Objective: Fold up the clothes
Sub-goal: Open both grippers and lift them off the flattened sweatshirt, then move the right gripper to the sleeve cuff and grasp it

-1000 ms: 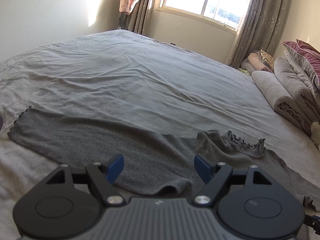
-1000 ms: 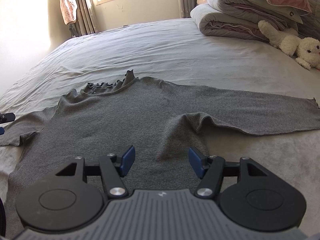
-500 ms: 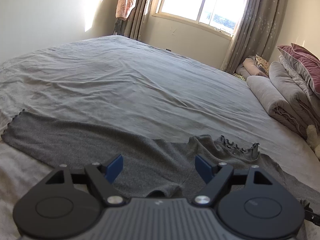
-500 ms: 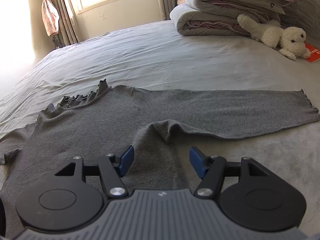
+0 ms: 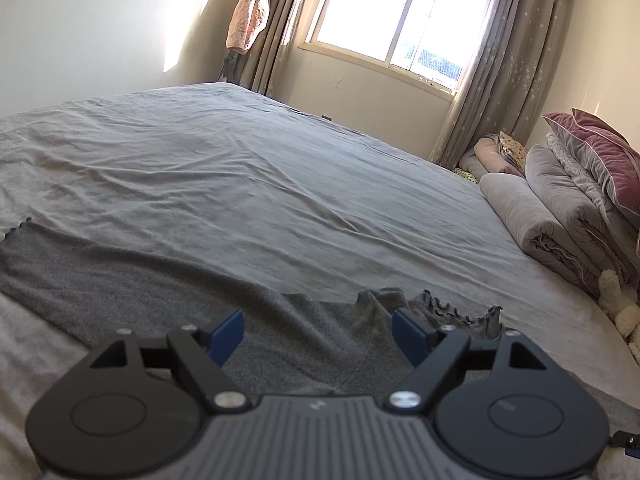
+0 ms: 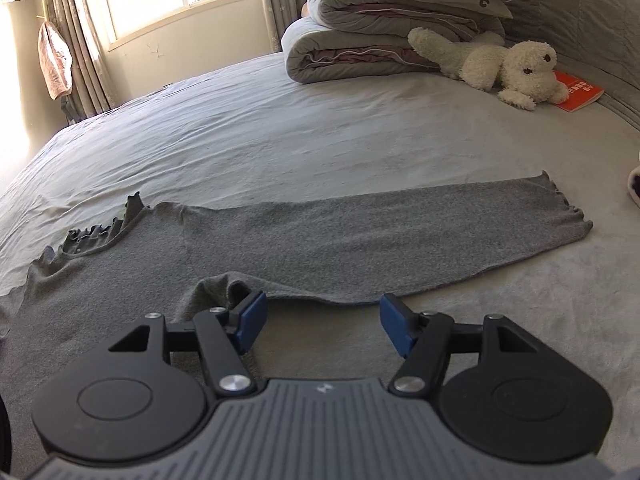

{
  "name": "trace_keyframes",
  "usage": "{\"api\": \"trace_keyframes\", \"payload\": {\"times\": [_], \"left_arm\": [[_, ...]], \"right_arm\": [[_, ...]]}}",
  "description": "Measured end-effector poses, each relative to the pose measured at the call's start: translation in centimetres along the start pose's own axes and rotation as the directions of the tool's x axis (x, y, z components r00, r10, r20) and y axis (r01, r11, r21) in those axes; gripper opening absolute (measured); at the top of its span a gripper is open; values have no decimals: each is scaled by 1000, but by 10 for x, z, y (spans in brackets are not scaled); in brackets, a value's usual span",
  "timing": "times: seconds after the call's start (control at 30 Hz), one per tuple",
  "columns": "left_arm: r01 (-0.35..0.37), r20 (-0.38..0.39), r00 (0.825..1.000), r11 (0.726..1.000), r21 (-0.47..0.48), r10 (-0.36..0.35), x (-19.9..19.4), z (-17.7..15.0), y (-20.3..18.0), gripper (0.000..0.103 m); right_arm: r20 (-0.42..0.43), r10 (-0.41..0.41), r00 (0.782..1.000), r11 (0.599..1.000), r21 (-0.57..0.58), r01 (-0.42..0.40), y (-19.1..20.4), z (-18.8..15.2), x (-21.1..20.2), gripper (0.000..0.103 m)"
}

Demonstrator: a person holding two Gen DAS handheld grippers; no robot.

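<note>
A dark grey knit sweater (image 6: 304,240) with a frilled collar (image 6: 96,236) lies spread flat on the bed, its sleeves stretched out to both sides. My right gripper (image 6: 320,320) hovers open over the bed sheet just below the right sleeve's lower edge, near the armpit fold (image 6: 224,292); nothing is between its blue pads. My left gripper (image 5: 318,334) stands open above the sweater's shoulder, beside the collar (image 5: 452,312), with the left sleeve (image 5: 80,276) running away to the left. Neither gripper holds cloth.
The grey bed sheet (image 5: 260,168) stretches far behind the sweater. Folded quilts and pillows (image 6: 380,36) are stacked at the headboard, with a white plush dog (image 6: 500,64) and an orange book (image 6: 580,92) beside them. A window with curtains (image 5: 400,24) faces the bed.
My right gripper has slid rightwards from over the sweater's body to the sleeve's lower edge. The left gripper's view has tipped upwards a little; its place is nearly the same.
</note>
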State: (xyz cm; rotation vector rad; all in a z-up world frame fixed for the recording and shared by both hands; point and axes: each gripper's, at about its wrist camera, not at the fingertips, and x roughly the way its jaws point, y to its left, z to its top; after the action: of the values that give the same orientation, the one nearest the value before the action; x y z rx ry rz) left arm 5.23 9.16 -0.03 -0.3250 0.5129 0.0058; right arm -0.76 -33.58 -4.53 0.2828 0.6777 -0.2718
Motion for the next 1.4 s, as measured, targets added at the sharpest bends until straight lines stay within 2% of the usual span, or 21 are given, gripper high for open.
{"api": "trace_keyframes", "payload": {"times": [0.2,0.43,0.6,0.8,1.0,1.17,1.27,1.37,1.4], "left_arm": [[29,8,1000,999,-23,-29,6,-1,-4,83],[51,-39,998,998,-26,-52,11,-3,-9,83],[49,-93,995,998,34,-46,9,-8,-21,83],[43,-129,991,994,102,-30,-3,-4,-44,83],[103,-147,985,993,55,-94,-15,-2,-45,84],[82,-128,989,995,54,-75,-4,-19,-37,84],[105,-152,984,992,68,-93,5,-21,-42,84],[135,-132,984,988,81,-123,7,-23,-46,84],[138,-126,984,986,91,-126,8,-24,-46,84]], "right_arm": [[12,-40,999,998,44,40,-23,7,0,67],[25,-92,995,987,136,88,-54,19,9,67],[8,-99,995,961,262,93,-79,26,18,67],[4,-151,989,932,334,141,-103,27,20,67],[14,-206,978,896,405,183,-119,27,23,67],[34,-284,958,873,423,243,-129,21,32,66],[48,-321,946,872,404,275,-126,22,38,58],[60,-355,933,878,366,310,-120,22,44,41],[65,-363,930,879,354,318,-119,23,45,29]]}}
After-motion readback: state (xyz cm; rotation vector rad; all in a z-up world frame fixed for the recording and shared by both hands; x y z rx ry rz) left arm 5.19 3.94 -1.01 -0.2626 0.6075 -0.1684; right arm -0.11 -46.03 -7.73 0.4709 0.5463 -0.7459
